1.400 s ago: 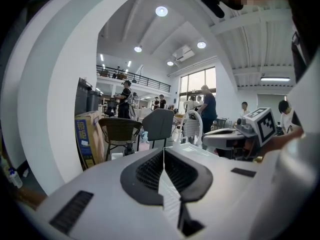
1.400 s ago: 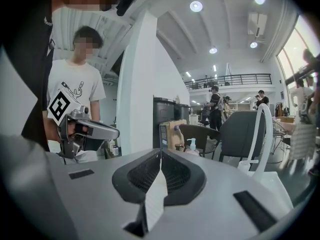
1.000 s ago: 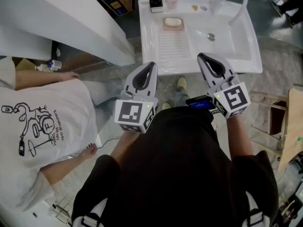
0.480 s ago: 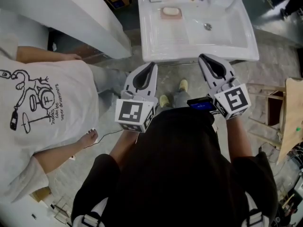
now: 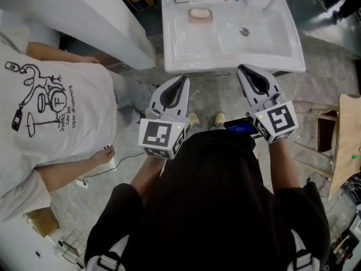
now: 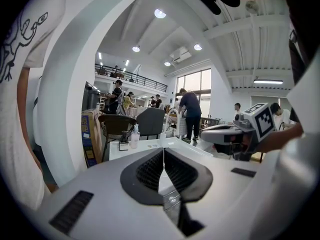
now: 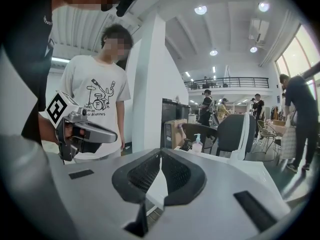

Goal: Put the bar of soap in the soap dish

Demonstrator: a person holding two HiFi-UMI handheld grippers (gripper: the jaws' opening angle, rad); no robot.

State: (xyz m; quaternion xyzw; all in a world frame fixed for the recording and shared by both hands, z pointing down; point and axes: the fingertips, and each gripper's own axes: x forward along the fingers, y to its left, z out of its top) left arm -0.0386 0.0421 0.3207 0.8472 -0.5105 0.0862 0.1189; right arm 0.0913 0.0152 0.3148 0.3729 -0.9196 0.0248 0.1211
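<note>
When read from the head view, the bar of soap (image 5: 200, 14) lies at the top centre of the frame. It is a pale block that appears to rest in the pink soap dish (image 5: 210, 21) at the back left of the white sink (image 5: 282, 58). At this size I cannot confirm that it is fully seated. I judge that this ledge position keeps the dish clear of the drain (image 5: 244, 31). My left gripper (image 5: 181, 81) and right gripper (image 5: 242, 69) sit mid-frame, side by side, short of the sink's near rim, with their tips pointing towards it. Both are closed and carry nothing, which suits a task I judge either complete or not under way. A bystander in a white T-shirt (image 5: 56, 106) fills the left of the frame.

Left gripper view: the pads meet along a centre line with nothing between them. The sink shows beyond the tips, with a pump bottle (image 6: 134, 137) on its far left corner. The soap cannot be picked out here.

Right gripper view: the jaws are likewise pressed together and empty. The left gripper appears at the left of the frame with the bystander behind it.
</note>
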